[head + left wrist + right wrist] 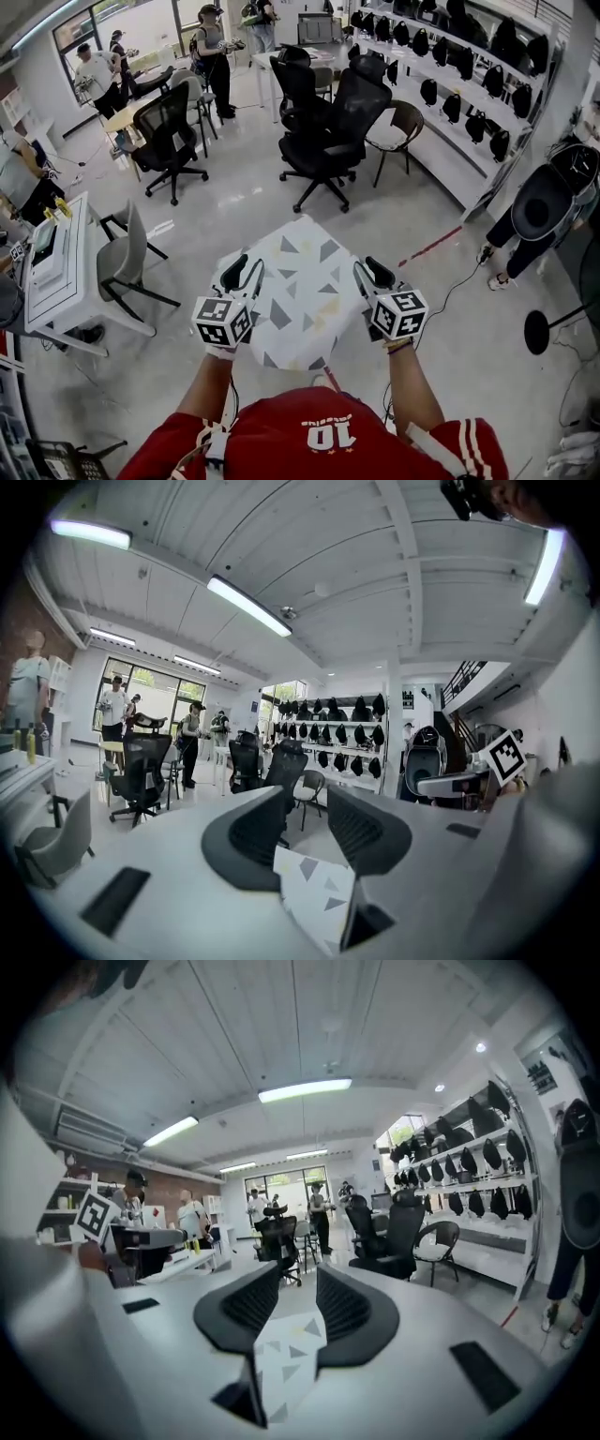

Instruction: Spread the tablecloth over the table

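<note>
Tablecloth (298, 291) before black office chairs (323, 141)

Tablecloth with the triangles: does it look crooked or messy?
Nothing much stands out. The tablecloth hides the whole table and lies fairly flat, with no big bunches. The left claw and right claw hang open at its sides.
</note>
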A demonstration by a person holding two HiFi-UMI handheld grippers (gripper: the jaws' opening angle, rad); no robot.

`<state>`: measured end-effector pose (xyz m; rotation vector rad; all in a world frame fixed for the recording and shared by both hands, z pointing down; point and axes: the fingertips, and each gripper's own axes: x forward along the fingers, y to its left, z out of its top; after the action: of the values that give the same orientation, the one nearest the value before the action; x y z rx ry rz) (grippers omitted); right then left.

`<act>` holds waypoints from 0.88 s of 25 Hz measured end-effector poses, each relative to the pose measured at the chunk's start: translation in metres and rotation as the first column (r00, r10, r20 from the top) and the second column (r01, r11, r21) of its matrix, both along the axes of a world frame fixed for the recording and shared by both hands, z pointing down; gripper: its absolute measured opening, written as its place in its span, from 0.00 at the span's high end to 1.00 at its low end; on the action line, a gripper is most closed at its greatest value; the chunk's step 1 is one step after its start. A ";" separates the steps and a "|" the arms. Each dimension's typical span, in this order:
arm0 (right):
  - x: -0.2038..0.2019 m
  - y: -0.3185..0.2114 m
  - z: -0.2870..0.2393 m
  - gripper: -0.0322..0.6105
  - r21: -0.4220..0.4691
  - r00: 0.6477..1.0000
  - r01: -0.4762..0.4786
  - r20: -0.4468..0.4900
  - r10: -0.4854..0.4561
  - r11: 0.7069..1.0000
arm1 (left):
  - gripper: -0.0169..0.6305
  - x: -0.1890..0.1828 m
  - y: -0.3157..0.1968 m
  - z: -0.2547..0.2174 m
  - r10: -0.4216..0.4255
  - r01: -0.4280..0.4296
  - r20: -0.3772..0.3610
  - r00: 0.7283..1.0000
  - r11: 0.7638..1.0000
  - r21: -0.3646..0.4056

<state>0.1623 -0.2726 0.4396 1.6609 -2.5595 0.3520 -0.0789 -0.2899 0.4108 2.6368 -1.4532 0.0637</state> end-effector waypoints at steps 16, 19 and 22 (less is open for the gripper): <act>-0.015 0.008 -0.065 0.86 0.081 0.999 0.023 0.027 -0.025 0.996 | 0.88 -0.004 0.018 -0.044 -0.047 0.043 0.043 0.998 0.995 0.085; -0.013 0.008 -0.065 0.89 0.078 1.000 0.007 0.018 -0.008 0.997 | 0.94 -0.006 0.019 -0.047 -0.057 0.052 0.056 0.997 0.995 0.086; -0.011 0.010 -0.068 0.90 0.103 1.000 -0.010 0.006 0.009 0.995 | 0.95 -0.007 0.021 -0.052 -0.048 0.043 0.043 0.998 0.994 0.102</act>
<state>0.1512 -0.2629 0.3711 1.7078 -2.6167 0.2286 -0.0861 -0.2685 0.3585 2.6967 -1.5703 0.0469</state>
